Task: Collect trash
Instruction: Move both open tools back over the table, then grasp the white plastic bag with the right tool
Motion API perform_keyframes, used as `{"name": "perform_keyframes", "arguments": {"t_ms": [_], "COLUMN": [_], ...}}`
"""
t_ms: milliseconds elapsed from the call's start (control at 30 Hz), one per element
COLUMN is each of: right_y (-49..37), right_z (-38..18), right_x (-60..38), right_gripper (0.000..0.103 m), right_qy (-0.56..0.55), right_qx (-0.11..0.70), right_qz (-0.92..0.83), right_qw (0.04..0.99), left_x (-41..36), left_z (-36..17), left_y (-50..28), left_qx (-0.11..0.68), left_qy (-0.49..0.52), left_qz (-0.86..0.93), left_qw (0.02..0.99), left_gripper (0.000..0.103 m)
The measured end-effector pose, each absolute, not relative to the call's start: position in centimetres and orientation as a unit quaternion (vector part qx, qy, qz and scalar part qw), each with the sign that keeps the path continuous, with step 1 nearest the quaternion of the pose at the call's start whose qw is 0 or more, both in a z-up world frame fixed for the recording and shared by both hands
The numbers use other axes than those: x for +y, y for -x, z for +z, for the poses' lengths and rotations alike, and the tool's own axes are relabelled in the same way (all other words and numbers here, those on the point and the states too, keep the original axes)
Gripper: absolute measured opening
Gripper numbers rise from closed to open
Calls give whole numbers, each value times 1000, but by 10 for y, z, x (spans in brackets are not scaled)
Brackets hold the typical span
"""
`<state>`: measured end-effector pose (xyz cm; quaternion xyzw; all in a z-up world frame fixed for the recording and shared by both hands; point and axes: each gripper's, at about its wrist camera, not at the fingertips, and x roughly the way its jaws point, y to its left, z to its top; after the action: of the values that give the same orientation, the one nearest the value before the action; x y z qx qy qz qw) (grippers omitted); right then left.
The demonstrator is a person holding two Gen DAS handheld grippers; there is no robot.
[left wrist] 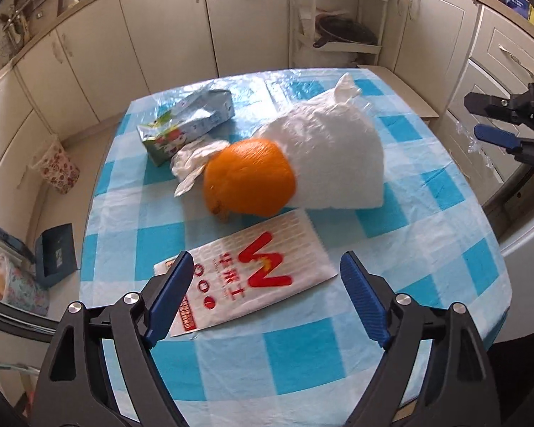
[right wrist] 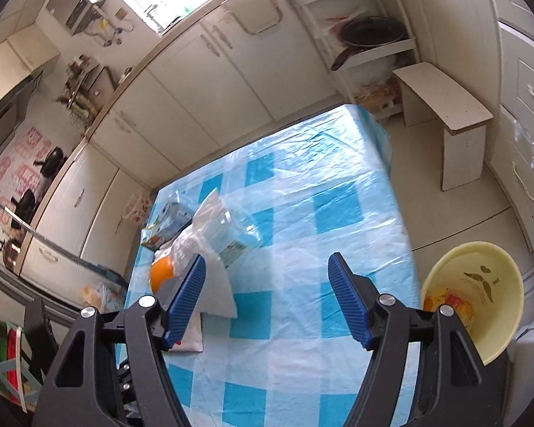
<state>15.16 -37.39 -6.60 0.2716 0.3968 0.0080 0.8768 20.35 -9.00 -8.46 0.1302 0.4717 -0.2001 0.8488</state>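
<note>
Left gripper (left wrist: 267, 299): jaws wide apart, nothing between them, hanging above the near end of the flat wrapper.
Flat wrapper (left wrist: 252, 277): white, red print, lying flat on the checked tablecloth (left wrist: 427, 249) at 6 o'clock of the pile.
Orange peel (left wrist: 249, 178): dome-shaped, just beyond the wrapper, touching the white plastic bag (left wrist: 331, 156) at its 3 o'clock.
Carton (left wrist: 185, 124): crumpled drink box at 10 o'clock of the peel, a twisted bag handle between them.
Right gripper (right wrist: 267, 299): jaws apart and empty, over bare cloth, the pile at its 10 o'clock.
Bin (right wrist: 480, 295): pale yellow, on the floor at 3 o'clock of the right gripper, some colourful scraps already inside.
Step in hand: 4 pieces still on the table; the left gripper seems lined up on the wrapper.
Next move: likely lower, catch the wrapper's edge since it lies flat, then carry it to the bin.
</note>
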Motion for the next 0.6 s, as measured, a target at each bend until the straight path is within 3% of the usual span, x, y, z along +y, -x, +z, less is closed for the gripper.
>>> {"name": "perform_keyframes", "arguments": {"t_ms": [133,433,600], "right_y": [-162,-199,-218], "right_z": [-62,-73,-82], "right_x": [-330,-266,-249], "right_gripper": [69,69,69], "right_qy": [-221,-240,-245], "right_qx": [406,423,430], "right_qz": [60,176,176], "right_qw": [885,856,851], "left_x": [-70,-79,-75], "left_z": [-103,-125,-139], "left_y": [-210,-223,-235], "left_qx": [479,469,493], "left_qy": [-154,-197,-170], "left_qz": [-203,-228,-225], "left_qw": [840,830,823], "left_gripper": [81,86,85]}}
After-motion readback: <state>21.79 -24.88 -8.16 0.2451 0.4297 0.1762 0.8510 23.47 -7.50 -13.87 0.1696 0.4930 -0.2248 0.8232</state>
